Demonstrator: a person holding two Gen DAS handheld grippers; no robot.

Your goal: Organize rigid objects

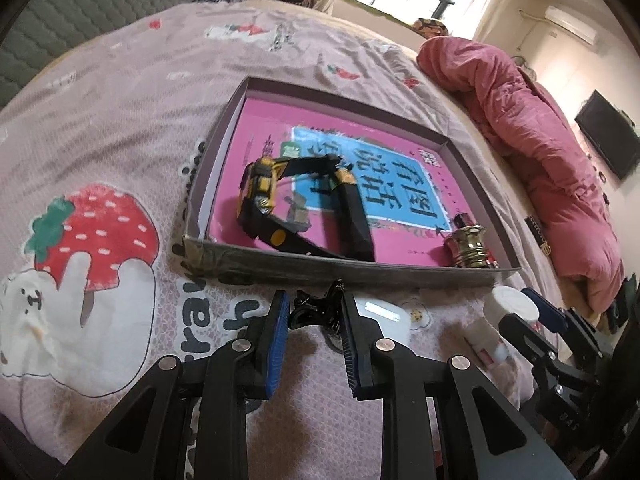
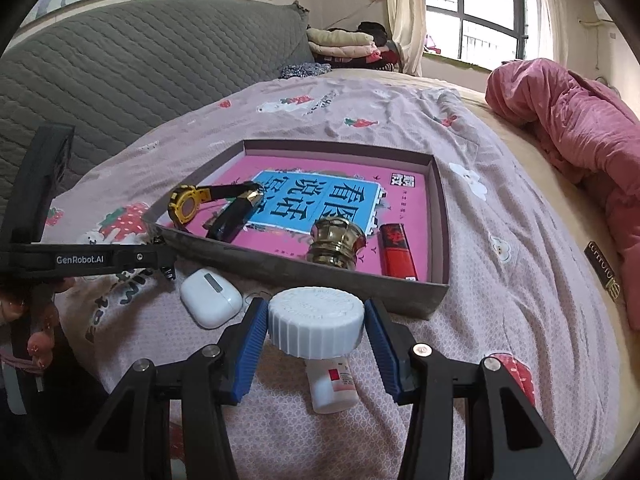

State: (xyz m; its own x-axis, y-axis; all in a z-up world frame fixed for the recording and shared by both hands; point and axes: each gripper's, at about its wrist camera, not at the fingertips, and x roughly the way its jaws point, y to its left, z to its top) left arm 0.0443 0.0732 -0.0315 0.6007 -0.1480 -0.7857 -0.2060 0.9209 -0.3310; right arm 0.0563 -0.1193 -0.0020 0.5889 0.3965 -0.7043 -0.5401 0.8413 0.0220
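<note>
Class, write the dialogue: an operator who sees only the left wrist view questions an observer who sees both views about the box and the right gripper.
Operator: What lies beyond the shiny brass pot in the grey cardboard box?
Observer: A red rectangular lighter, lying flat beside it.
Operator: How does my right gripper hold the white plastic bottle?
Observer: By its ribbed white cap, one blue pad each side.

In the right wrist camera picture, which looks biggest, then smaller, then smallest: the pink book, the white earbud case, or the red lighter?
1. Pink book, by far the largest.
2. White earbud case.
3. Red lighter.
The case lies nearer the camera, so those two may really be closer in size.
</note>
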